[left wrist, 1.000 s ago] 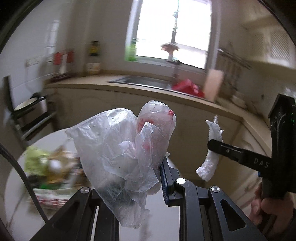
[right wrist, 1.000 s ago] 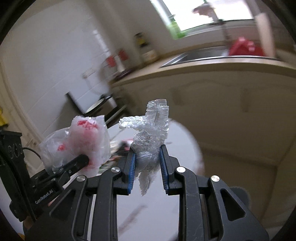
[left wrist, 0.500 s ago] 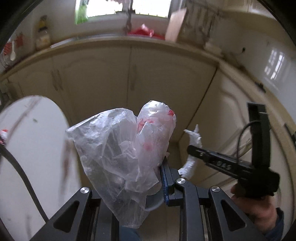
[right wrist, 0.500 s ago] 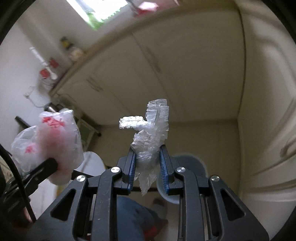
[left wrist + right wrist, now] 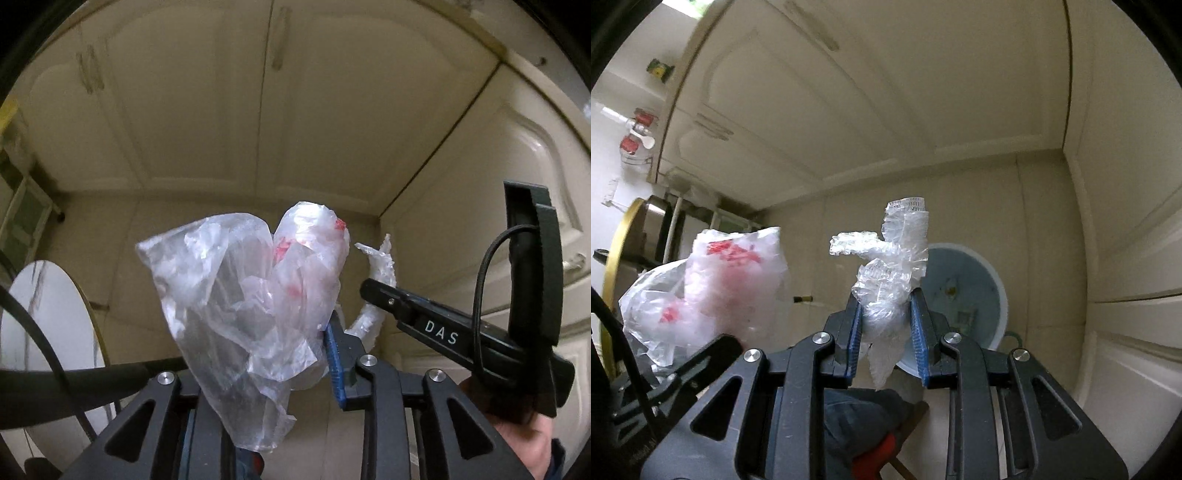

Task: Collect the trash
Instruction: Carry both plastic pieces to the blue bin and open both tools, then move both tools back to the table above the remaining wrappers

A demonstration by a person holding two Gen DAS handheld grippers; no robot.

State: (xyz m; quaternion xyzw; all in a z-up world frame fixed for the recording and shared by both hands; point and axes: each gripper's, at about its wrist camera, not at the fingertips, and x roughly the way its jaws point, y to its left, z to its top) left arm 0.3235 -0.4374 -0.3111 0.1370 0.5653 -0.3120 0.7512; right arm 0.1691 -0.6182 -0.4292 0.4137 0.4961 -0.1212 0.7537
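Note:
In the left wrist view my left gripper (image 5: pixel 262 350) holds a crumpled clear plastic bag (image 5: pixel 243 295) with red print. Its jaws are opening, and the bag still stands between them against the blue right pad (image 5: pixel 334 354); the left pad is hidden. My right gripper (image 5: pixel 886 325) is shut on a wad of clear plastic wrap (image 5: pixel 890 280). Just beyond that wad, on the floor, stands a round pale blue bin (image 5: pixel 971 288) with scraps inside. The right gripper (image 5: pixel 373 291) also shows to the right in the left wrist view, and the bag (image 5: pixel 731 280) at the left in the right wrist view.
Cream cabinet doors (image 5: pixel 258 110) fill the background and meet in a corner (image 5: pixel 1067 147). A round white table (image 5: pixel 48 314) with a gold rim (image 5: pixel 617 258) is at the left. A person's hand (image 5: pixel 524 435) grips the right tool; a leg and red shoe (image 5: pixel 871 446) are below.
Both views swung down from the counter, sink and window to the cabinet doors and floor. The bin came into the right wrist view. The bag and the wrap stayed in the jaws.

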